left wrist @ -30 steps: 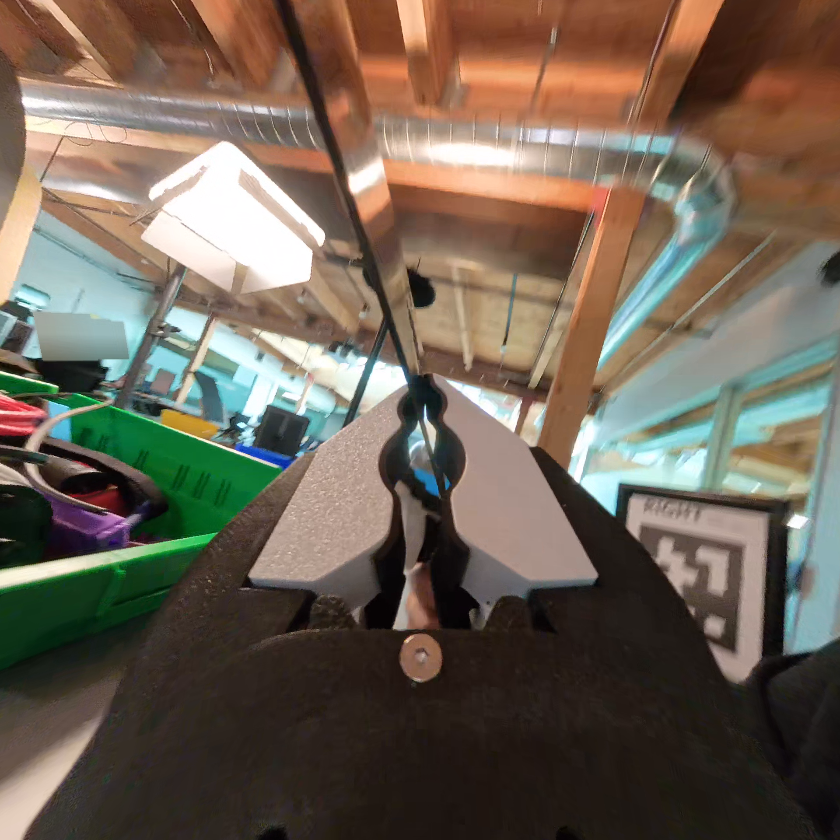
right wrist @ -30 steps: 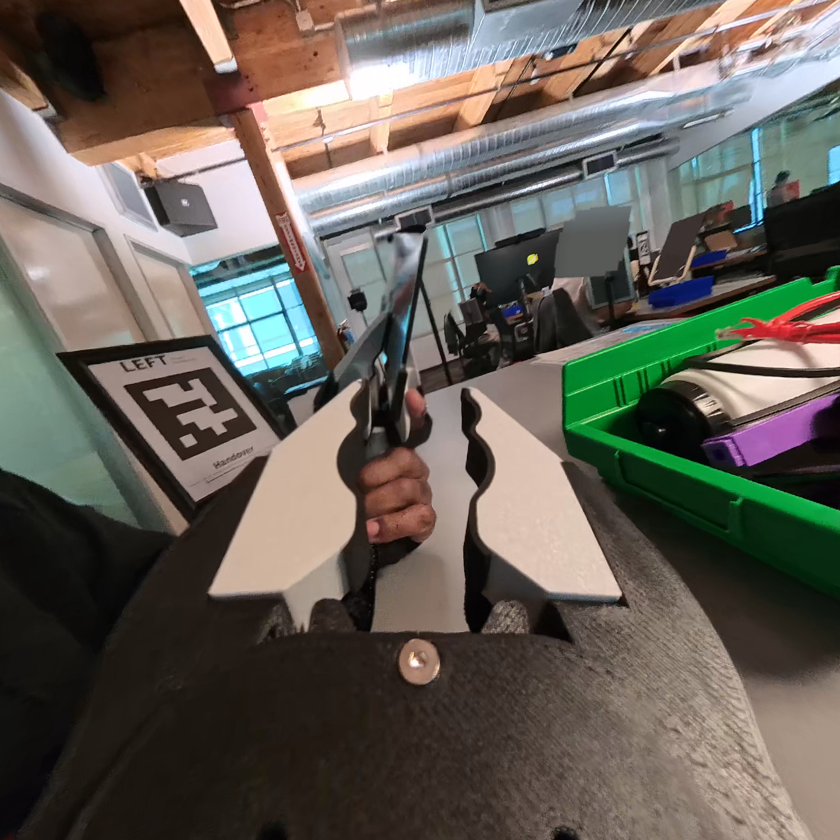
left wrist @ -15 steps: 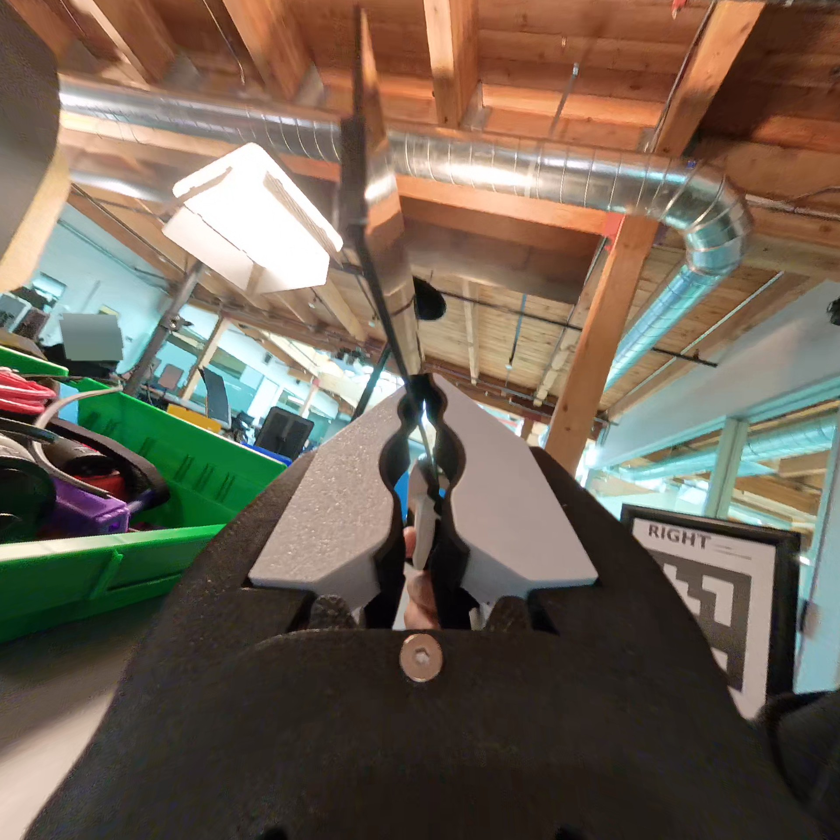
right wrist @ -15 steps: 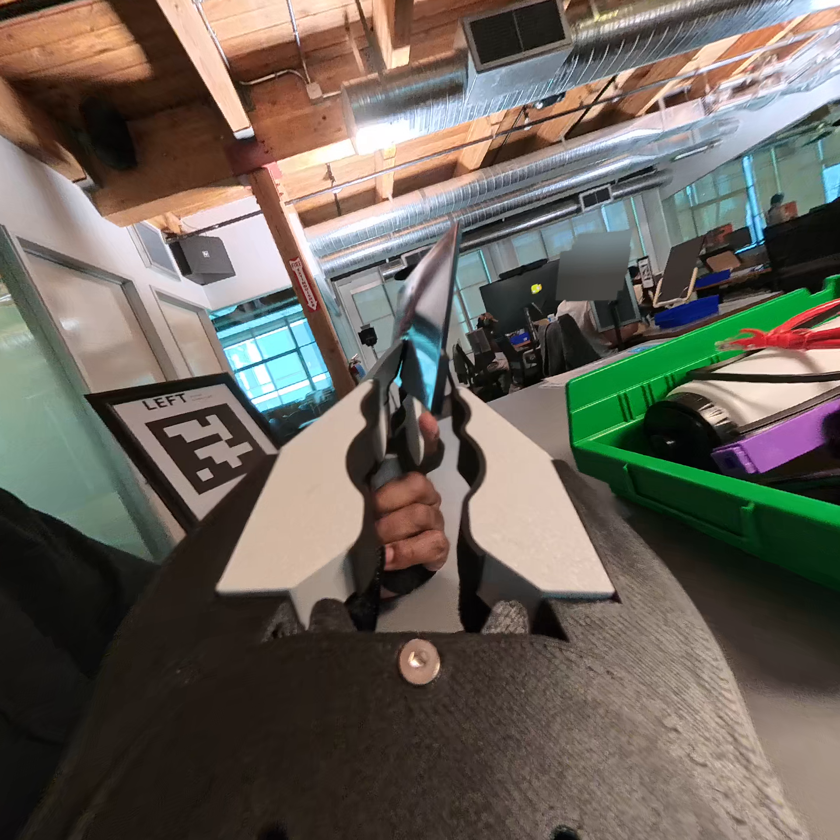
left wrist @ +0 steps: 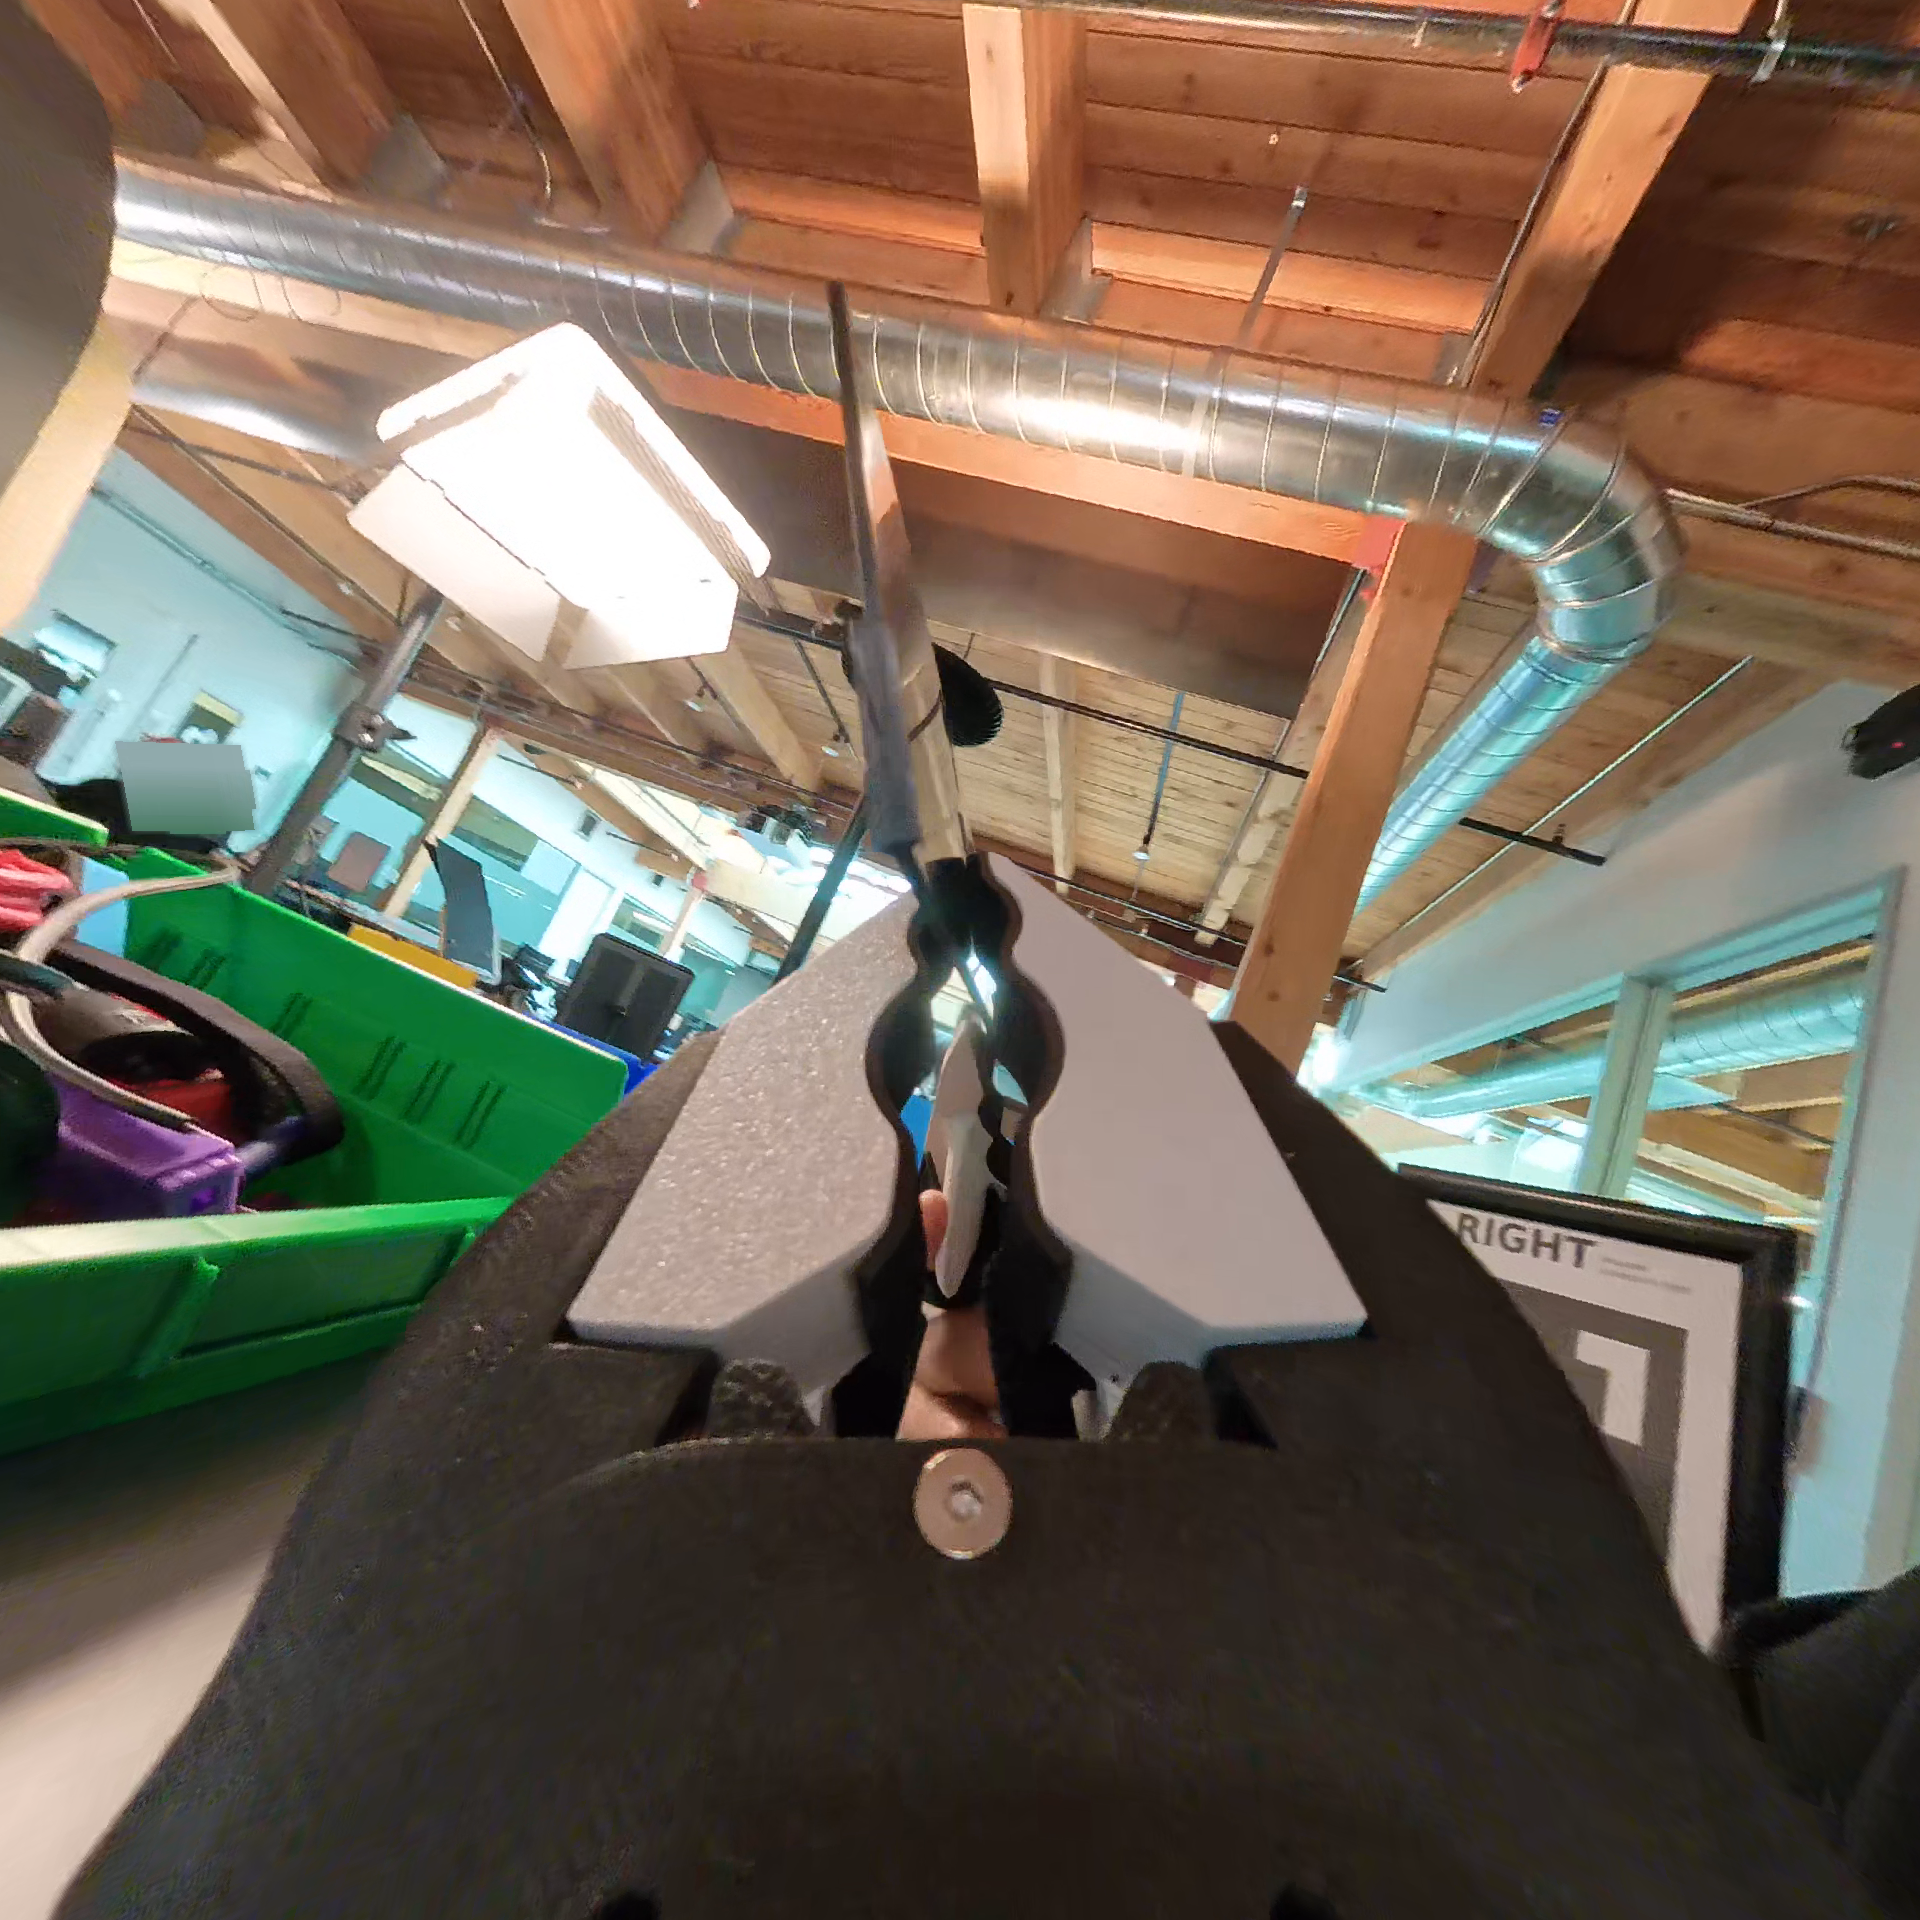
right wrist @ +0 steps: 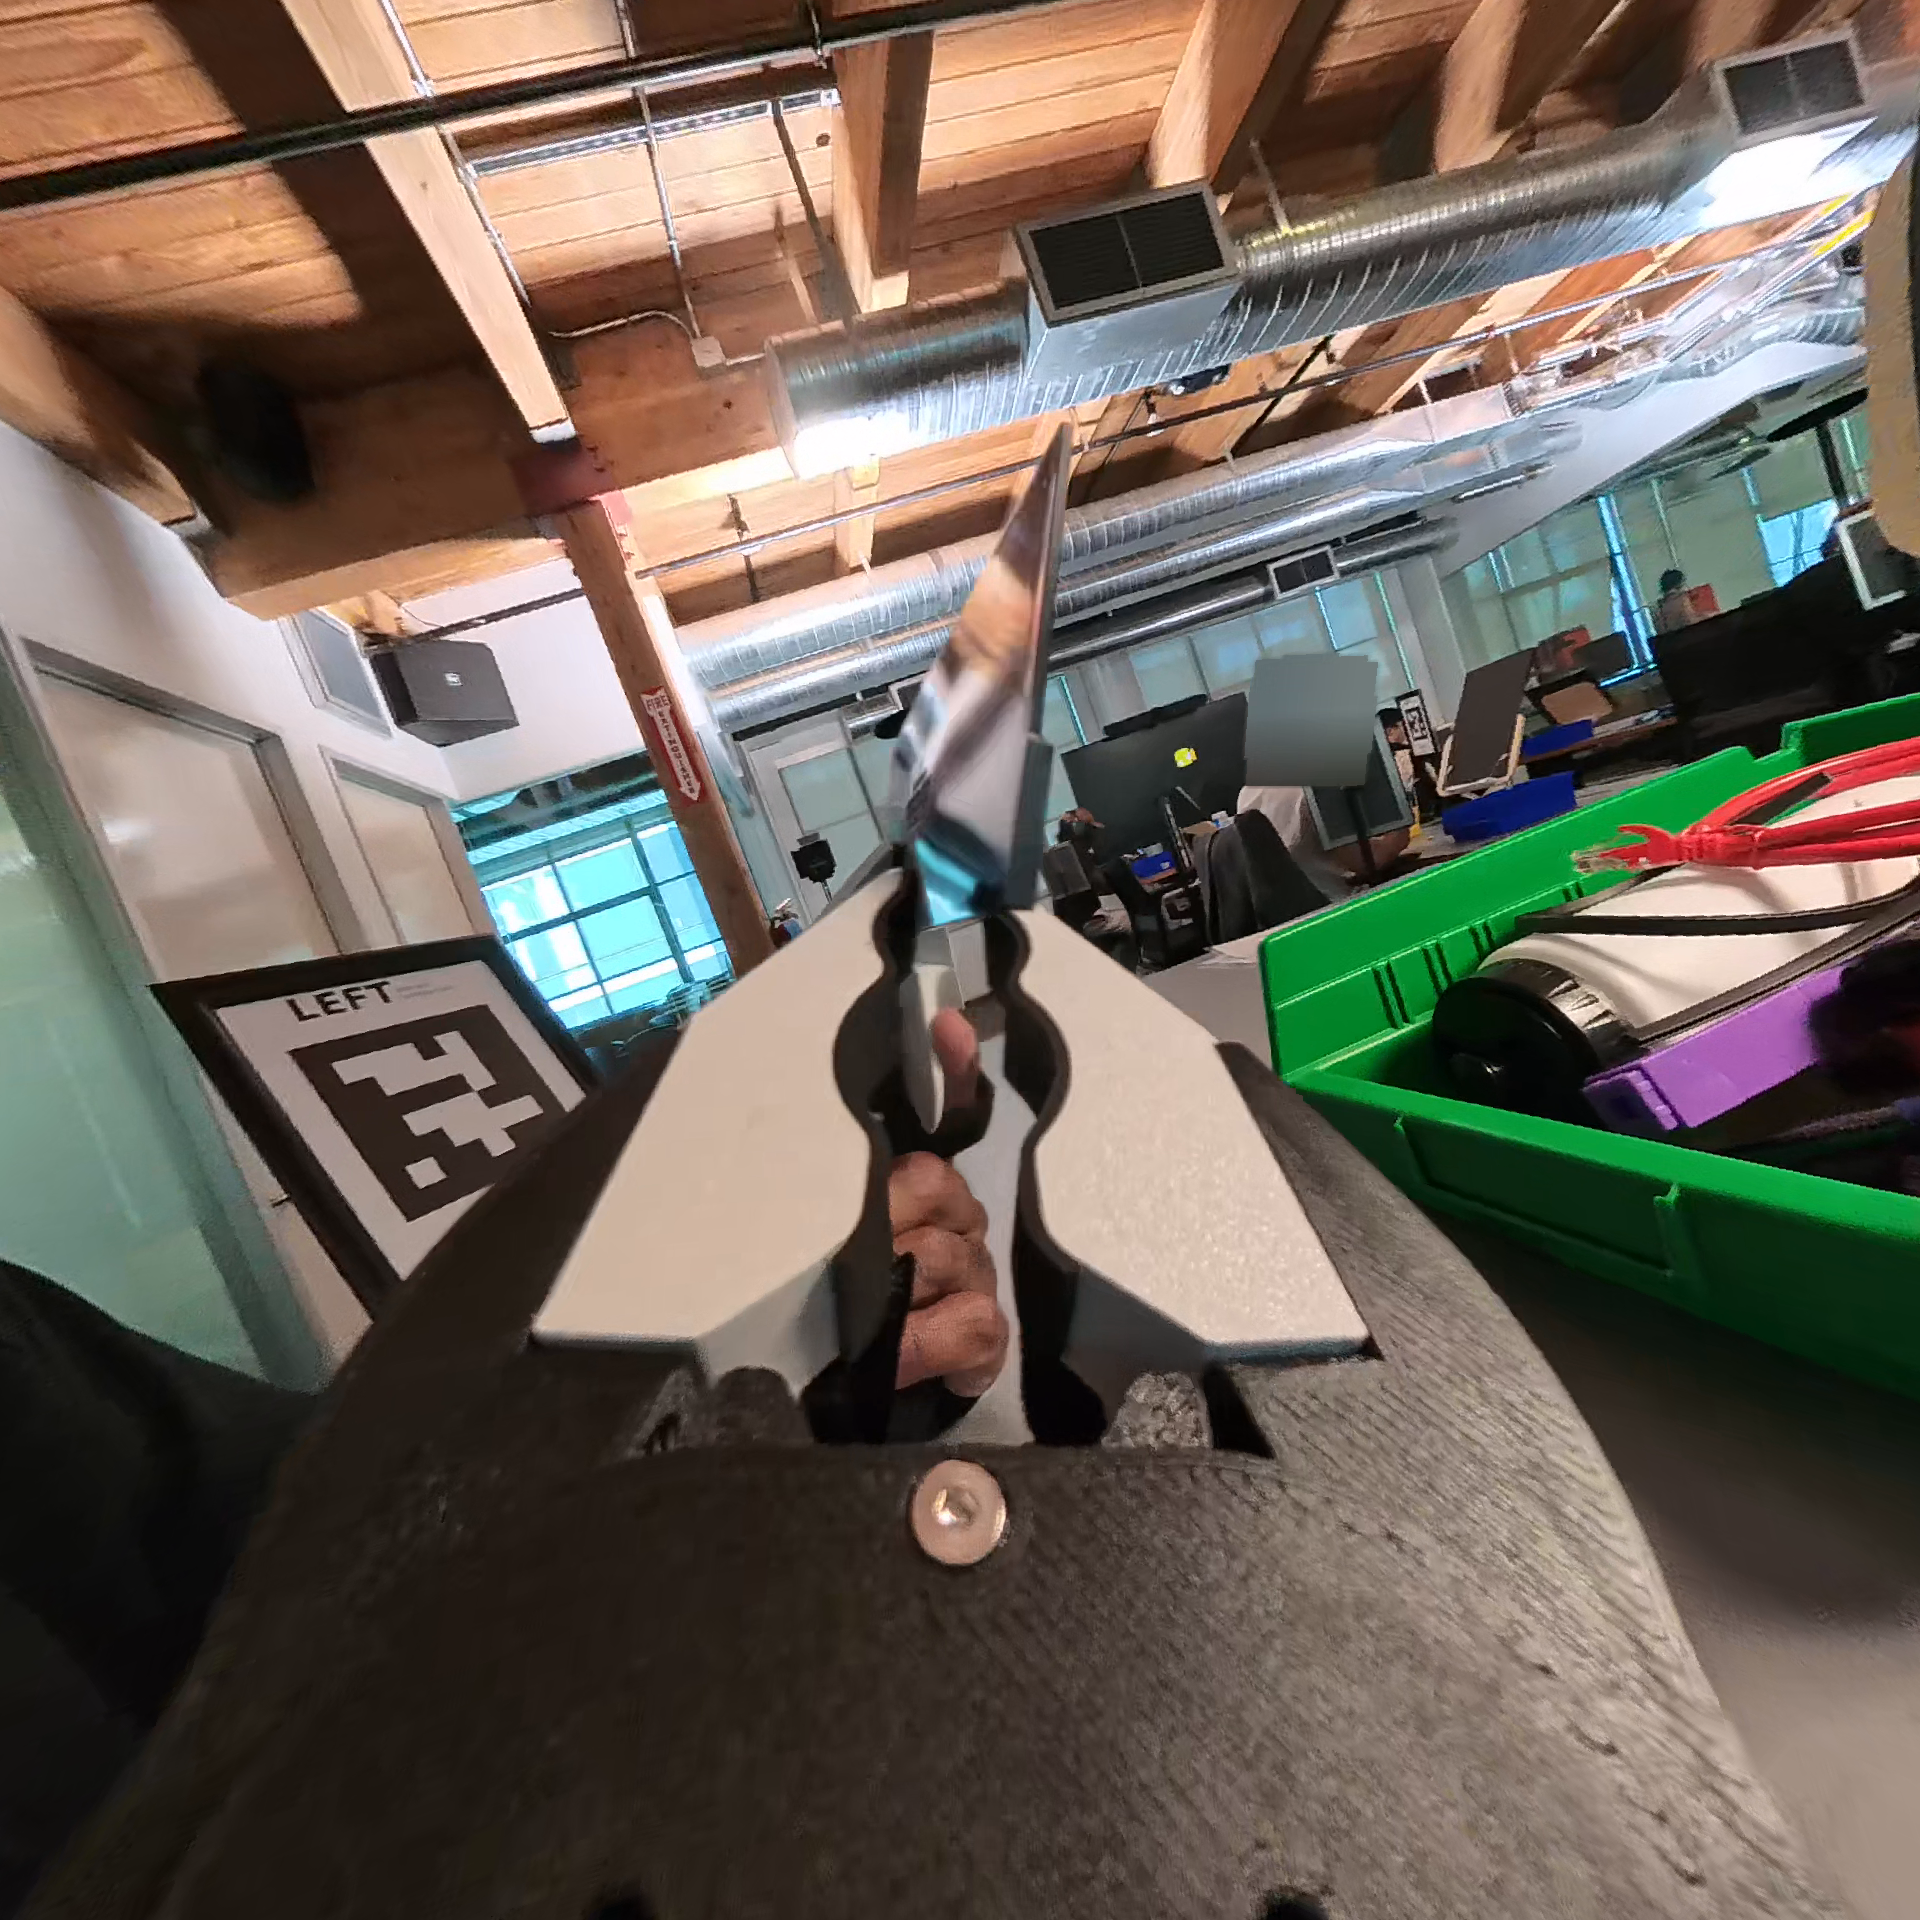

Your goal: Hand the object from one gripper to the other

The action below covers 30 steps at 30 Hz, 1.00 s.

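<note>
A thin, shiny, mirror-like plate point(left wrist: 902, 665) with a dark edge stands upright, edge-on, out of my left gripper point(left wrist: 951, 896), which is shut on its lower end. In the right wrist view the same plate point(right wrist: 987, 727) rises from my right gripper point(right wrist: 951, 899), whose jaws stand closed on its base. The two grippers face each other, both clamped on the plate. Through each gripper's gap I see the other gripper's white finger point(right wrist: 920, 1039) and a person's hand point(right wrist: 945, 1288) behind it.
A green bin point(left wrist: 312, 1268) holding cables, a purple part and a dark roll sits on the grey table point(left wrist: 104, 1558) to the left; it is at the right in the right wrist view point(right wrist: 1558, 1226). Black-framed marker cards point(left wrist: 1621, 1351) point(right wrist: 395, 1081) stand beside the grippers. About 7 cm separates my left fingertips from my right.
My right gripper's jaws went from wide open to closed on the plate's base. The left gripper stayed shut on the plate, which now stands lower and more upright in view.
</note>
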Available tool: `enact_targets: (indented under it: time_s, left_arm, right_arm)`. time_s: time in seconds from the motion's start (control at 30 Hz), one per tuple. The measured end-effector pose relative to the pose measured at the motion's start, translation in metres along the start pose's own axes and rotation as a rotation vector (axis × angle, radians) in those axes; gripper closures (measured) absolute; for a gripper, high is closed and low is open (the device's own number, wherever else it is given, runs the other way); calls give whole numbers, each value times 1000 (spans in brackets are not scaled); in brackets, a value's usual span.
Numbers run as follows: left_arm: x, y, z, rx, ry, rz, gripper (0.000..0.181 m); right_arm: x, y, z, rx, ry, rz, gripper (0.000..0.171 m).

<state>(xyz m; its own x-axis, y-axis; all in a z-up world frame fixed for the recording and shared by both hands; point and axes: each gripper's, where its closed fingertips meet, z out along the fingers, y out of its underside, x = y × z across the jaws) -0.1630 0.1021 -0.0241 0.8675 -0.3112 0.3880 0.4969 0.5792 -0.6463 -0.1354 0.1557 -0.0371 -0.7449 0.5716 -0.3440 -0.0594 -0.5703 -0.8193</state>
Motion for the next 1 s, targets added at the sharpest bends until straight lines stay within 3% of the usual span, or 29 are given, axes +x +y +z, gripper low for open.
enact_targets:
  time_s: [0.07, 0.13, 0.2, 0.27, 0.33, 0.4, 0.47, 0.63, 0.73, 0.8, 0.87, 1.0]
  left_arm:
    - [3, -1, 0, 14, 8, 9, 178]
    - [2, 4, 2, -16, 13, -14, 178]
    - [2, 13, 6, -67, 26, -35, 178]
    - [2, 15, 7, -80, 23, -46, 176]
    - [-4, 8, 4, -40, 2, -70, 162]
    - [-7, 2, 0, -18, 14, -114, 178]
    - [-3, 4, 1, -35, 35, -104, 179]
    - [-3, -5, -2, 37, 16, -64, 178]
    - [-5, -7, -3, 48, 24, -109, 178]
    - [-1, 5, 2, -22, 35, -98, 178]
    - [1, 13, 6, -65, 44, -98, 178]
    - [-5, 4, 2, -20, 45, -178, 151]
  right_arm:
    - [-2, 6, 4, -22, -2, 1, 144]
    - [-2, 12, 9, -48, 11, -21, 145]
    - [-3, 10, 10, -30, 9, -32, 163]
    - [-3, 7, 8, -17, 0, -28, 167]
    - [0, 5, 5, -26, 1, -6, 168]
    - [-2, 6, 3, -85, -25, 29, 168]
    - [-4, 1, 1, -110, -26, 19, 167]
    - [-10, -1, 8, -40, -29, 104, 143]
    - [-6, 20, 19, -57, 10, 87, 152]
    - [-5, 15, 20, 6, 23, 70, 166]
    - [-6, 4, 15, 46, 9, 68, 168]
    - [-1, -10, 2, -18, 13, 46, 168]
